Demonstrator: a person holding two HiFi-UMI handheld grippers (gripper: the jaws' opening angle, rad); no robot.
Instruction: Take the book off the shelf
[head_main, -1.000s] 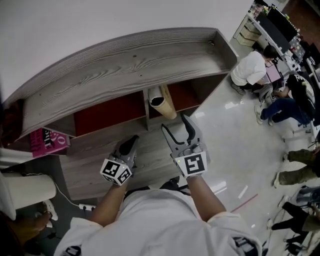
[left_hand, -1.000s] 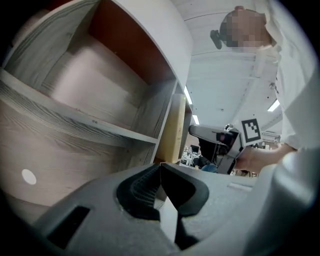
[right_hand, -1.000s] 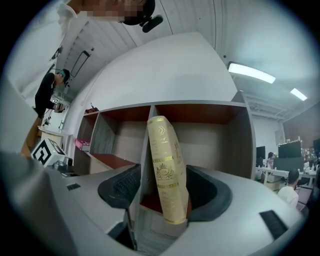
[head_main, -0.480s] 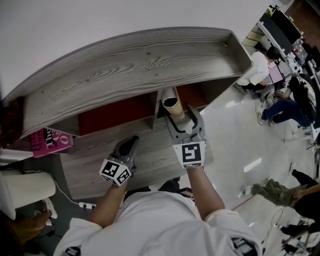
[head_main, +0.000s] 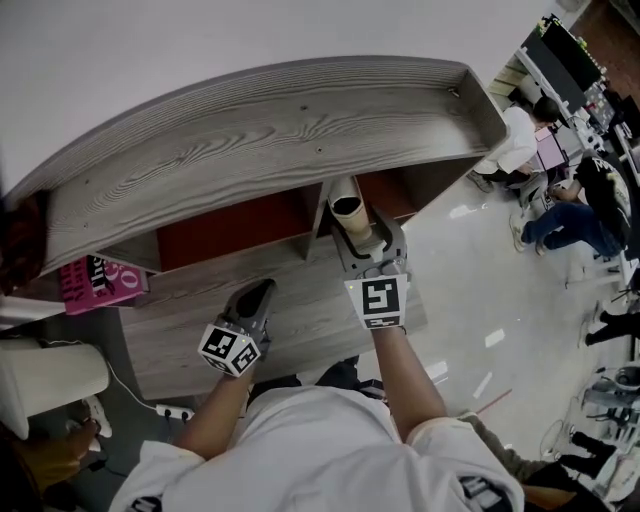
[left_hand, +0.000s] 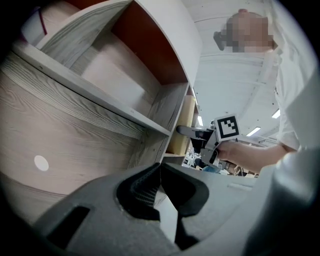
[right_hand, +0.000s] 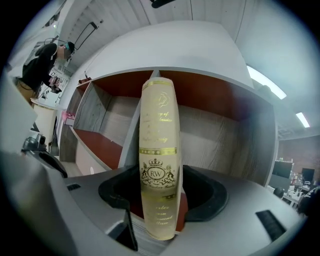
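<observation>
A cream book (head_main: 348, 214) with gold print stands upright at the divider of the grey wooden shelf (head_main: 250, 140). My right gripper (head_main: 369, 238) reaches into that compartment. In the right gripper view the book's spine (right_hand: 159, 150) stands between the jaws of my right gripper (right_hand: 161, 202), and a small gap shows on each side, so the gripper is open. My left gripper (head_main: 257, 296) hangs lower, in front of the bottom shelf board, shut and empty (left_hand: 160, 172). The left gripper view also catches the right gripper's marker cube (left_hand: 226, 128) beside the book (left_hand: 181, 125).
A pink book (head_main: 96, 281) lies in the far left compartment. A white cylinder (head_main: 52, 376) and a power strip (head_main: 172, 411) sit low at the left. People (head_main: 520, 135) sit at desks on the right, across the shiny floor (head_main: 470, 260).
My right gripper has moved forward from in front of the shelf into the compartment, and its jaws now straddle the cream book. The left gripper has hardly moved.
</observation>
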